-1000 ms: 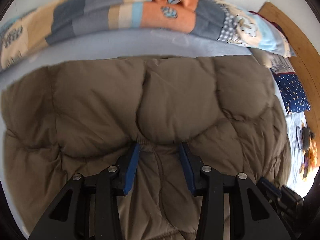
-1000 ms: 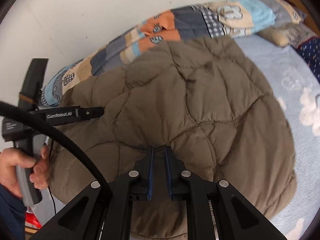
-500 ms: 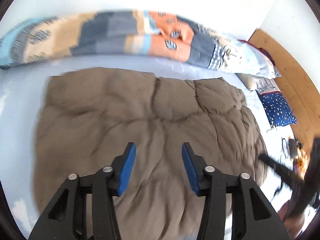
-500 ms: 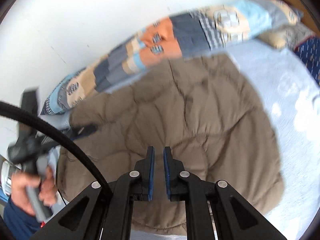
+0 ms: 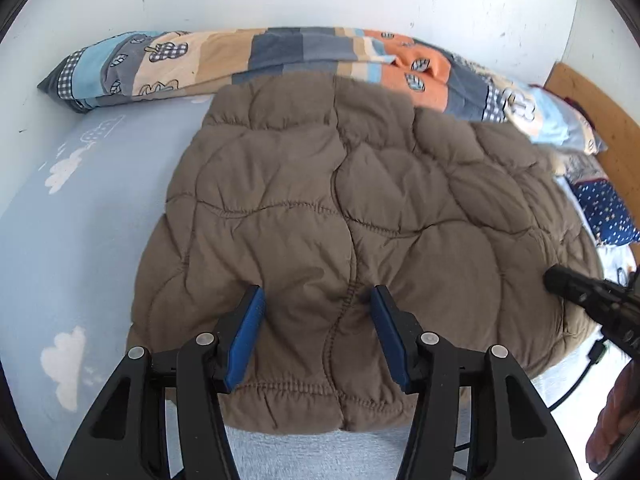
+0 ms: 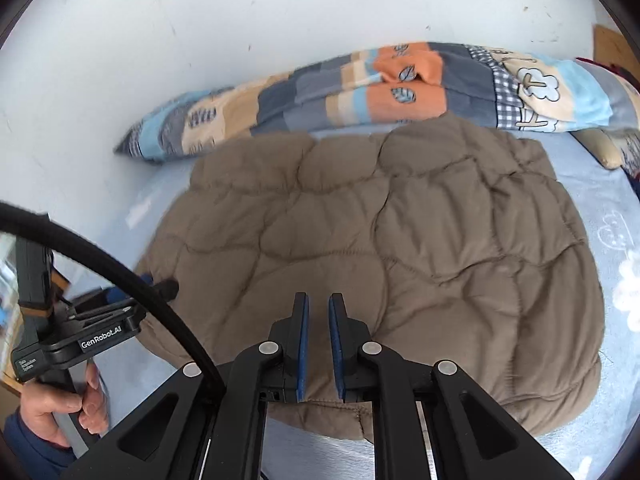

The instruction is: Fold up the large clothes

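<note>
A brown quilted padded garment [image 5: 360, 200] [image 6: 400, 248] lies spread flat on the light blue bed sheet [image 5: 80, 220] [image 6: 624, 240]. My left gripper [image 5: 316, 294] hovers over its near hem. Its jaws are opening, and only the cloth lying below shows between the blue pads. In the right wrist view a person's hand holds the left gripper [image 6: 92, 336] beside the garment's left edge. My right gripper [image 6: 319, 299] is shut above the near hem and grips nothing. Its black tip, the right gripper [image 5: 592, 304], shows at the garment's right edge.
A rolled patchwork duvet [image 5: 280, 52] [image 6: 400, 88] lies along the white wall behind the garment. A navy dotted pillow [image 5: 604, 212] and a wooden headboard [image 5: 592, 104] are at the right. A black cable [image 6: 120, 272] arcs across the right wrist view.
Both grippers have drawn back from the garment toward its near hem. The left jaws stand wider than before and no longer pinch cloth. More of the garment and sheet is now in view.
</note>
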`<state>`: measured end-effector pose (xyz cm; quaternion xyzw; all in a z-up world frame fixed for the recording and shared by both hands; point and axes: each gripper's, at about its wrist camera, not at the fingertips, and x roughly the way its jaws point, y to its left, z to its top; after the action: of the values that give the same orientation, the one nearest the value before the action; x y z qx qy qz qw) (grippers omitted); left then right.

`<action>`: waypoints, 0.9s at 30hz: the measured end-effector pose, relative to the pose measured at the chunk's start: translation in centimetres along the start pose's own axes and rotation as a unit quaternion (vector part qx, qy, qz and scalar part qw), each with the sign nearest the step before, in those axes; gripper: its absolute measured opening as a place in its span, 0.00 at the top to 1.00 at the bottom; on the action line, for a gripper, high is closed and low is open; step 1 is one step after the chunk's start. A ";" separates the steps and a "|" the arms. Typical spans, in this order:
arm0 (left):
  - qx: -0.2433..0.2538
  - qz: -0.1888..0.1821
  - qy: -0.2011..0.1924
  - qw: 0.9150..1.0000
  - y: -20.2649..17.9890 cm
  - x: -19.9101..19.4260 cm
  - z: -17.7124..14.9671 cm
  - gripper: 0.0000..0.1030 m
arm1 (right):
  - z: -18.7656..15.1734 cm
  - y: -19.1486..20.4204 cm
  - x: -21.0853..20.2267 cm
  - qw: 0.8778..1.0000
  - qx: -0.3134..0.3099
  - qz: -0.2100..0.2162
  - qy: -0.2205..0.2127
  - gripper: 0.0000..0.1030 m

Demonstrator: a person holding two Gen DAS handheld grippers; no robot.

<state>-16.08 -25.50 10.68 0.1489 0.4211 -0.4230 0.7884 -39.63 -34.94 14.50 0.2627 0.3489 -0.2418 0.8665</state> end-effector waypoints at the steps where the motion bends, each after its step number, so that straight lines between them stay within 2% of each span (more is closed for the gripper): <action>1: -0.004 -0.002 0.001 1.000 0.3 0.1 -0.1 0.47 | -0.2 0.0 0.8 1.000 0.001 -0.004 0.010 0.89; 3: -0.013 -0.006 0.006 1.000 0.4 0.8 0.0 0.47 | -0.4 -0.6 2.3 0.999 0.013 -0.005 0.031 0.89; 9: 0.011 0.022 0.009 1.000 -0.7 2.2 -0.2 0.45 | -1.0 -1.6 4.8 0.997 0.042 -0.003 0.062 0.89; 27: 0.038 0.046 0.004 0.998 -1.4 2.5 -0.2 0.43 | -1.2 -1.1 5.9 0.997 0.027 -0.013 0.069 0.89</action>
<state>-16.56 -27.62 8.76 0.1995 0.4008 -0.4012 0.7991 -37.09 -36.39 9.16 0.2970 0.4044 -0.2441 0.8299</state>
